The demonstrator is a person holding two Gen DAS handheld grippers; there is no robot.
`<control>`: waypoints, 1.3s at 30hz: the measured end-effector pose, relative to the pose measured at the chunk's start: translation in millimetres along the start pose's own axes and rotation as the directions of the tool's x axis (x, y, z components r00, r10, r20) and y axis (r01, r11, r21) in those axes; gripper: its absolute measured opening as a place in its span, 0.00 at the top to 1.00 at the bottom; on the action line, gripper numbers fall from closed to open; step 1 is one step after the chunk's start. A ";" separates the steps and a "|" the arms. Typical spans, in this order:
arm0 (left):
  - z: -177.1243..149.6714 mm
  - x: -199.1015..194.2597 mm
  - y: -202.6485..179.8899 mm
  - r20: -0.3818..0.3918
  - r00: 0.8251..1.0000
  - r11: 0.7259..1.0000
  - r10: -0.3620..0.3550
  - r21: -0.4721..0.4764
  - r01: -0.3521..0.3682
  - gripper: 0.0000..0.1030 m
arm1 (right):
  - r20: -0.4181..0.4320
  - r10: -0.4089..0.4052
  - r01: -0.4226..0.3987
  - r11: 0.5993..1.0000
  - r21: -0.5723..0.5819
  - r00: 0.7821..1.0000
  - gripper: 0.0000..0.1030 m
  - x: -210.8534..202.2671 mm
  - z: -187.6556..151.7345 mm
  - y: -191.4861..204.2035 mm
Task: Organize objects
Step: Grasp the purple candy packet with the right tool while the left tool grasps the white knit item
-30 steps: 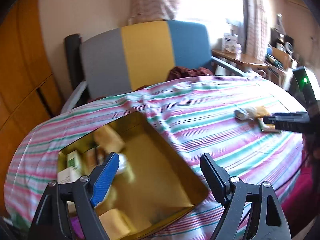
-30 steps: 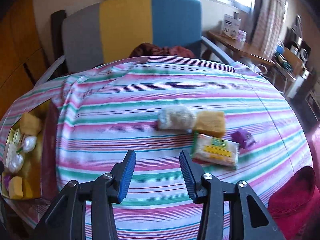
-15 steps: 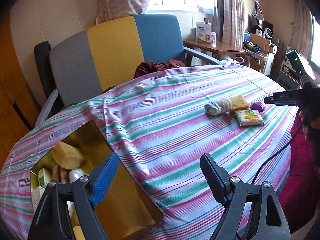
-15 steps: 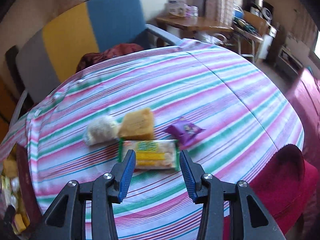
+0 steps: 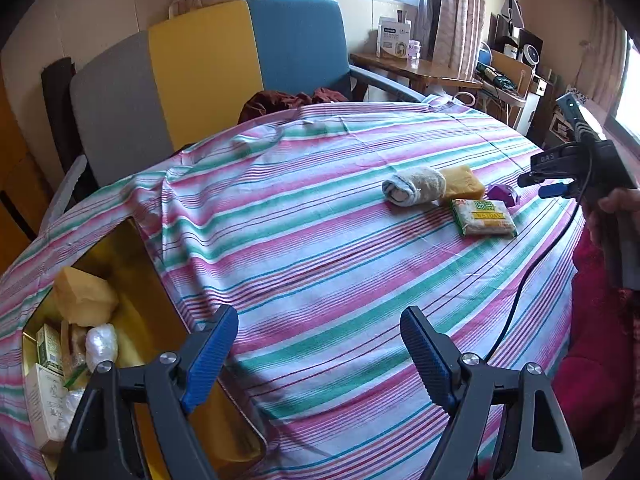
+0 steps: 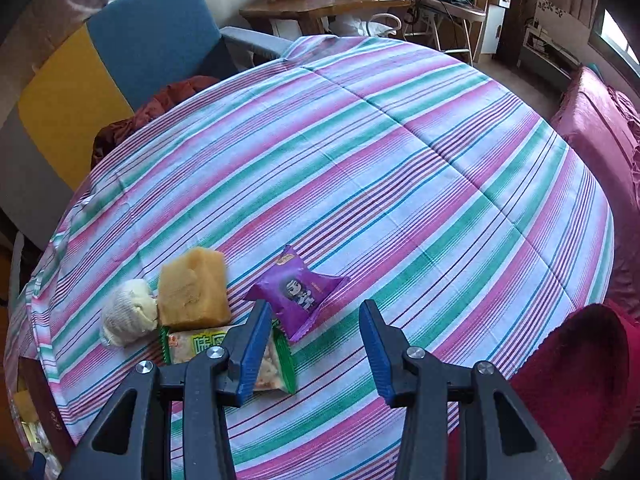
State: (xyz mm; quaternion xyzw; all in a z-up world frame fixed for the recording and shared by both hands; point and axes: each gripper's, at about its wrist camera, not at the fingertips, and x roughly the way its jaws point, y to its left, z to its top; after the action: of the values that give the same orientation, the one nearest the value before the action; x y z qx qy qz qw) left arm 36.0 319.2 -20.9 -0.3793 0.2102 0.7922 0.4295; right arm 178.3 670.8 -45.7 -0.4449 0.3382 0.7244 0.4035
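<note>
On the striped tablecloth lie a purple snack packet [image 6: 298, 294], a yellow sponge block [image 6: 194, 294], a rolled white cloth [image 6: 128, 314] and a green-edged cracker packet [image 6: 224, 350]. My right gripper [image 6: 316, 344] is open and empty, hovering just in front of the purple packet; its left finger covers part of the cracker packet. The same items show in the left wrist view: cloth [image 5: 416, 190], sponge [image 5: 460, 184], cracker packet [image 5: 482, 218], purple packet [image 5: 502, 194], right gripper [image 5: 540, 186]. My left gripper [image 5: 320, 344] is open and empty beside a gold box [image 5: 160, 332] holding several items.
A grey, yellow and blue armchair [image 5: 208, 76] stands behind the table with dark red cloth [image 5: 288, 100] on its seat. A wooden side table [image 6: 324, 4] and shelves stand at the back right. A red cushion [image 6: 576, 360] sits at the table's right edge.
My left gripper has swung right, away from over the gold box. My right gripper has moved right and closer to the items, now at the purple packet. Both stay open.
</note>
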 end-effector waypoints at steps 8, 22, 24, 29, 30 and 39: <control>5.2 14.4 -4.4 -0.039 0.999 1.000 -0.027 -0.015 0.026 0.18 | -0.089 0.141 -0.119 0.968 0.222 0.986 0.45 31.8 7.5 -15.9; 31.9 32.5 -23.5 -0.054 0.995 0.996 -0.086 -0.015 0.085 0.18 | -0.066 0.128 -0.116 0.981 0.158 0.990 0.60 45.9 3.2 -0.8; 39.5 36.6 -25.4 -0.048 0.995 0.996 -0.087 -0.018 0.086 0.18 | -0.060 0.108 -0.099 0.985 0.141 0.992 0.63 43.1 1.1 1.3; 59.7 54.3 -28.9 -0.042 0.995 0.996 -0.085 -0.021 0.084 0.18 | -0.044 0.094 -0.090 0.991 0.096 0.995 0.64 35.3 -5.8 10.7; 64.5 59.5 -29.6 -0.041 0.996 0.996 -0.083 -0.018 0.082 0.18 | -0.034 0.091 -0.087 0.992 0.092 0.995 0.64 32.7 -6.6 11.6; 100.1 107.5 -66.2 -0.044 0.995 0.973 -0.095 0.206 0.102 0.18 | -0.004 0.148 -0.147 0.985 0.090 0.989 0.64 18.1 -16.3 17.0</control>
State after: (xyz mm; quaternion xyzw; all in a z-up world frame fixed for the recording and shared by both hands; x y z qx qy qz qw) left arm 12.5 477.1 -42.9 -0.3556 0.2801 0.7371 0.5017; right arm 164.2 654.5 -66.3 -0.4040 0.4043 0.7342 0.3665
